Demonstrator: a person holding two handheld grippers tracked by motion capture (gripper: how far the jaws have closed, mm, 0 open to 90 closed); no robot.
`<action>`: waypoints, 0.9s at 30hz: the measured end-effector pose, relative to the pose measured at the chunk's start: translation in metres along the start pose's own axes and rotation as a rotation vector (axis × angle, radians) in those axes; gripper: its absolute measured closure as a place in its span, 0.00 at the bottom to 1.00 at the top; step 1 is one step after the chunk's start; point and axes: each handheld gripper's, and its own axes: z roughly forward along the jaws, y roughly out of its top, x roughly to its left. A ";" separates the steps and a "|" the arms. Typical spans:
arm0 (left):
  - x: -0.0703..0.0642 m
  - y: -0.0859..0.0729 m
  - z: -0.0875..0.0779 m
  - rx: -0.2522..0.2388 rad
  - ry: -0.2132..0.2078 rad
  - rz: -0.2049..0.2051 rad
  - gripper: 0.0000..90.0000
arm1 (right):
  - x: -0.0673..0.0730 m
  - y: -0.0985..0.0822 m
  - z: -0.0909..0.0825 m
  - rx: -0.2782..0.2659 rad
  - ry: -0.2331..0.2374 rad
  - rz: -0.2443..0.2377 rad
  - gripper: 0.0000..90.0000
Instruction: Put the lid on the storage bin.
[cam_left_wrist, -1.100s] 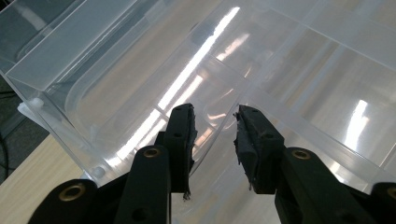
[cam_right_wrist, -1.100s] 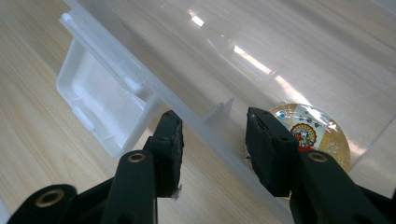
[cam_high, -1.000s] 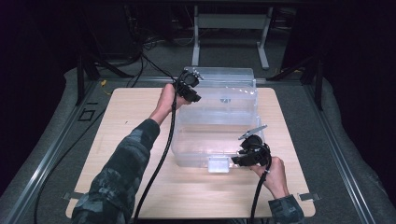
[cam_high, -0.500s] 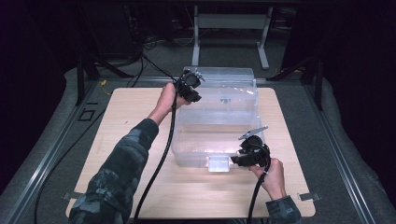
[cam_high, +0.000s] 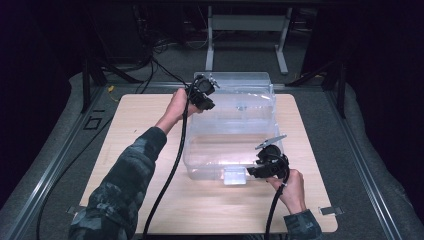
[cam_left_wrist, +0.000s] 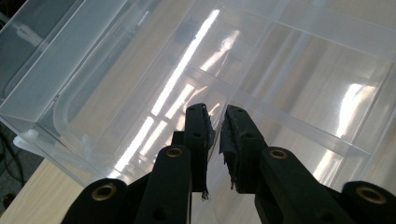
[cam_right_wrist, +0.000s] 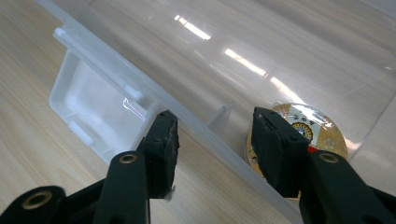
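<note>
Your left gripper (cam_left_wrist: 215, 135) pinches thin edge of clear plastic box (cam_high: 235, 125) at its far left corner, jaws nearly together. Your right gripper (cam_right_wrist: 212, 140) straddles box's near rim, jaws apart, just opening, white latch (cam_right_wrist: 93, 109) beside left jaw.

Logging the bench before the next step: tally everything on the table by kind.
Clear plastic box: 1
Round gold-patterned tin, seen through the box wall: 1
Black grippers, left gripper and right gripper: 2
Total: 4
</note>
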 end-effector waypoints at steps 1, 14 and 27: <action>-0.001 0.000 -0.001 -0.002 -0.002 0.002 0.89 | 0.000 0.000 0.000 0.001 0.002 0.002 0.57; -0.007 -0.005 -0.017 -0.043 -0.027 0.021 0.90 | 0.001 0.001 0.000 0.004 0.004 0.004 0.57; -0.018 -0.010 -0.032 -0.060 -0.033 0.064 0.91 | 0.002 0.000 0.000 0.003 -0.014 -0.003 0.56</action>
